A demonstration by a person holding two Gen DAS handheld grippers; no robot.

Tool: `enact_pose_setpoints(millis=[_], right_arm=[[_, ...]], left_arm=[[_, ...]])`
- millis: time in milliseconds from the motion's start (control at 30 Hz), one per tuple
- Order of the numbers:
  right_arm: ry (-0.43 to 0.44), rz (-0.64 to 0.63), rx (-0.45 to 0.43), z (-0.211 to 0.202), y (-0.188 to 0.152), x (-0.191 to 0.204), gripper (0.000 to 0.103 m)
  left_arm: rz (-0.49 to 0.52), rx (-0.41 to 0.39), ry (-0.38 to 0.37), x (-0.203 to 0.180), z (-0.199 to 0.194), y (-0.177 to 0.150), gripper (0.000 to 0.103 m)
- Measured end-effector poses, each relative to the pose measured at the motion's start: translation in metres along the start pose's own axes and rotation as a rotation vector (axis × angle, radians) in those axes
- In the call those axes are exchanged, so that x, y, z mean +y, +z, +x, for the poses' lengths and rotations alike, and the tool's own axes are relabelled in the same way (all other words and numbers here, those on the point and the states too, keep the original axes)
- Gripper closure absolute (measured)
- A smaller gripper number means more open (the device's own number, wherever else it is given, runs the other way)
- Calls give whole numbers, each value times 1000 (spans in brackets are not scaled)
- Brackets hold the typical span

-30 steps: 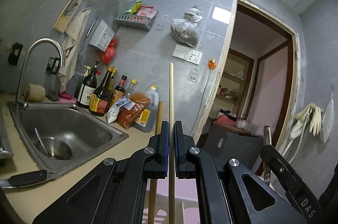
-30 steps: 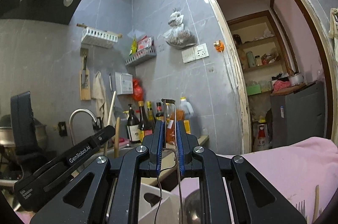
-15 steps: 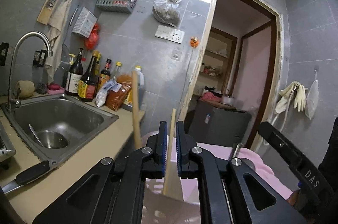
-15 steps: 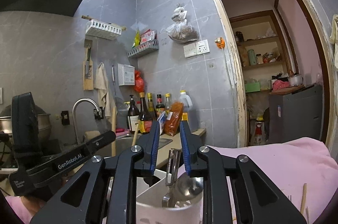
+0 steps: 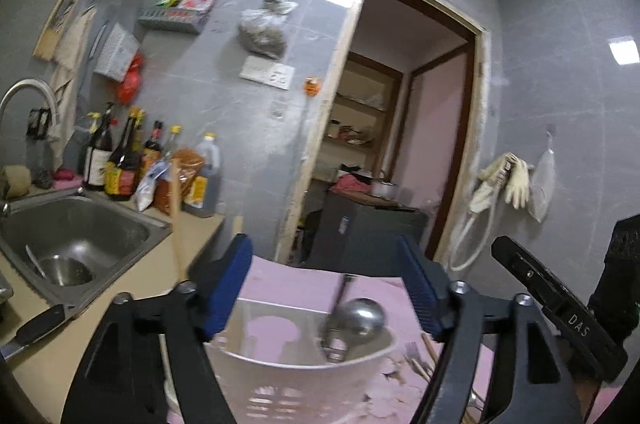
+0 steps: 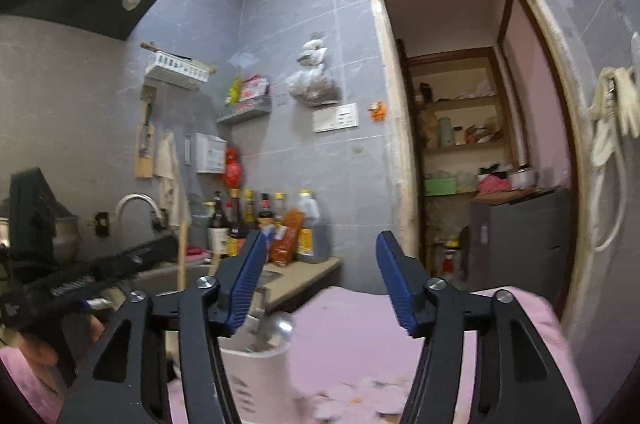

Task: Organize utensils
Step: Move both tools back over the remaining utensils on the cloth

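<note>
Your ladle (image 5: 354,318) and a wooden stick (image 5: 176,212) already stand in the white holder (image 5: 304,376). Both your left gripper (image 5: 326,288) and right gripper (image 6: 318,288) are opening, nothing between the jaws. Forks and chopsticks (image 5: 420,360) at four o'clock of the holder look left to sort.

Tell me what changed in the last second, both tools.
The left tool let go of the wooden stick it pinched; the right tool let go of its thin metal handle. Both jaws are opening, nothing between them. A ladle now stands in the white holder, and both tools have drawn back from it. Sink and bottles unchanged.
</note>
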State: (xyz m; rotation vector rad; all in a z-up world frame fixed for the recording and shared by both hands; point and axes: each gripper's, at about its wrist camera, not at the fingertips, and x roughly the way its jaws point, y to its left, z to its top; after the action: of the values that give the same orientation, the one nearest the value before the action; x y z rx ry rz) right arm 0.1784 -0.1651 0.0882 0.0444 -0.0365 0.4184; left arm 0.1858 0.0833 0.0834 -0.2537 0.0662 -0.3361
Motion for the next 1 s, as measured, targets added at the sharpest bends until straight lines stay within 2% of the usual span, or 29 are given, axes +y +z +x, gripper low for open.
enact_pose_setpoints(millis=[67,133,200,267,367,533,800,900,967,1000], right_arm=[[-14,-2,-1,-11,2,-10,24],[-47,-12,4,-26,5,-22,20],[-80,-30,11,-42,6,-34,14],[-113,-40,16,-55,7,-44,0],[-158,-44,29,-71,6,-58,0],[-214,-54,97,-87,-5,-79,0],[-231,-19,250,-91,-29,-109,0],[-217,0,318,-85,-39,-119,6],[-210,8,366,-79,-47,-126,19],[-206,16,400,-74,-51,-129,21]], left_arm=[[35,17,-18,-17,0,-2,17],[59,24,-32,-30,0,-5,9],[85,40,-49,-44,2,-10,6],[102,67,-68,-55,5,-15,5],[133,139,-85,-74,13,-27,4],[156,317,-124,-101,35,-55,4],[147,579,-129,-123,74,-98,5],[136,663,-128,-127,90,-113,6],[138,697,-130,-129,98,-120,8],[146,722,-132,-131,104,-123,12]])
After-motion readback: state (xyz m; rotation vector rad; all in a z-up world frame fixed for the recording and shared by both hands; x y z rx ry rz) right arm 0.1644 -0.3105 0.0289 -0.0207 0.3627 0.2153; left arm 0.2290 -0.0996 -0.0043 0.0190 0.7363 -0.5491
